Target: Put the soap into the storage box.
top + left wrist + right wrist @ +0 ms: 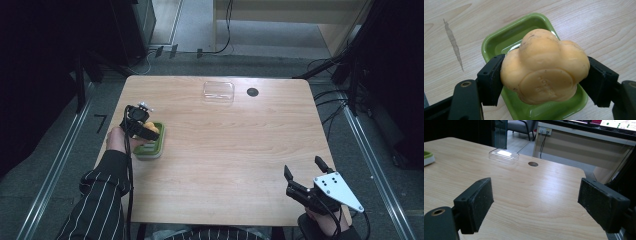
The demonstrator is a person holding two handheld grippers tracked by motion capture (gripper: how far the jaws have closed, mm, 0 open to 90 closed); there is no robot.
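Note:
A flower-shaped orange soap (544, 67) hangs just above a green soap dish (499, 42), and my left gripper (544, 75) is shut on it from both sides. From above, that left gripper (142, 127) covers the green dish (156, 145) at the table's left side, with a bit of the orange soap (149, 124) peeking out. My right gripper (303, 167) stands open near the front right corner of the table, nothing between its jaws. In the right gripper view the right gripper (535, 202) looks across bare wood, and the dish's edge (427, 156) shows far left.
A clear plastic lid (218, 91) lies near the back edge of the wooden table (240, 145), beside a round cable hole (252, 92). The same lid (504, 155) and hole (533, 164) show ahead of the right gripper. Cables and dark stands surround the table.

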